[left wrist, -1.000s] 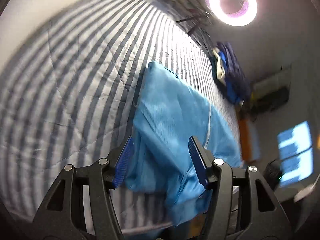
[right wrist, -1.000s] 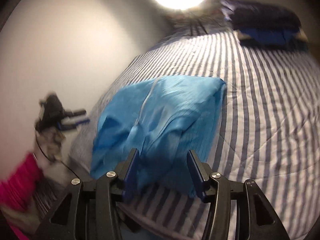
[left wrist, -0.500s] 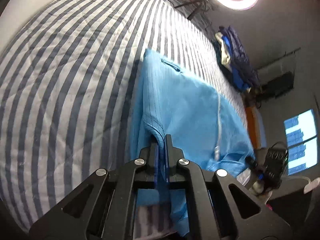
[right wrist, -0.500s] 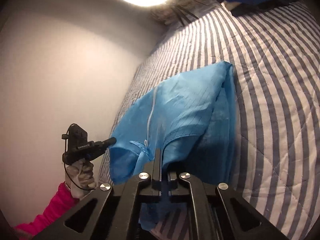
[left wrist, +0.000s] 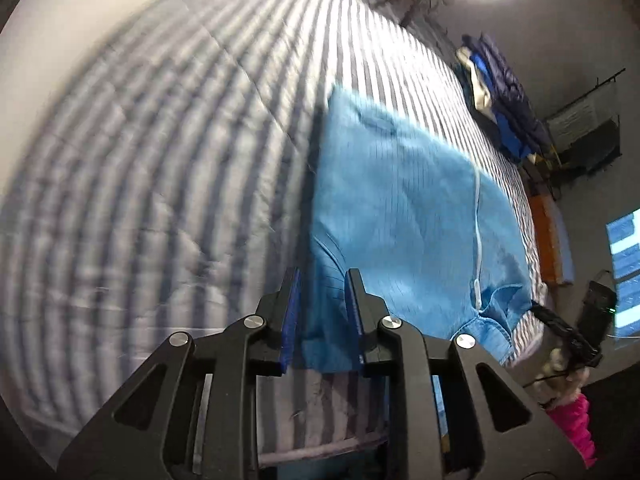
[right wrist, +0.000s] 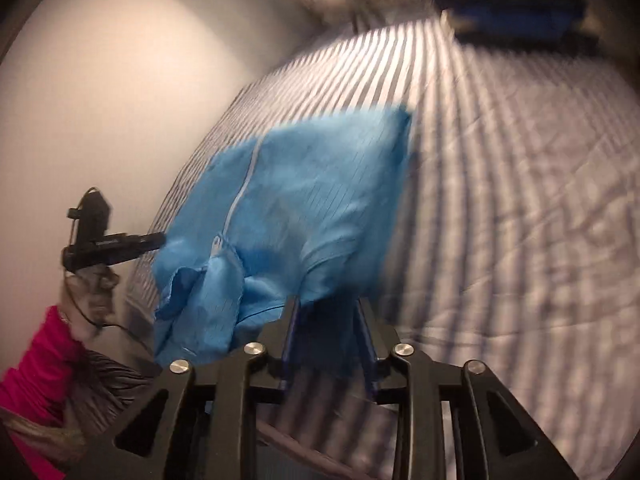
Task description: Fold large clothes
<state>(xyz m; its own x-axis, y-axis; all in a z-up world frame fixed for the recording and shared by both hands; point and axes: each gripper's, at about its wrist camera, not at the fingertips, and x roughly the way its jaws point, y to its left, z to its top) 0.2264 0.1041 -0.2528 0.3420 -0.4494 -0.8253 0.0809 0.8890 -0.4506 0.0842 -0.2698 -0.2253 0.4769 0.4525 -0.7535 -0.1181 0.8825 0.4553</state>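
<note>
With the light blue zippered fabric garment (left wrist: 404,208) part-folded on the striped quilted bed (left wrist: 168,152), both left gripper (left wrist: 322,300) and right gripper (right wrist: 326,320) jaws are opening narrowly around its near edge, further folds remaining.

My left gripper (left wrist: 322,298) has its jaws opening around the light-blue zippered garment (left wrist: 404,216) on the grey-striped quilted bed (left wrist: 160,160).

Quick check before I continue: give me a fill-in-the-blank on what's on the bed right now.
1. The garment lying on the bed is ____ in colour.
2. The quilt under it has a ____ pattern.
3. The line running down the garment's front is a ____.
4. The sleeve in the right wrist view is ____.

Missing words: blue; striped; zipper; pink
</note>
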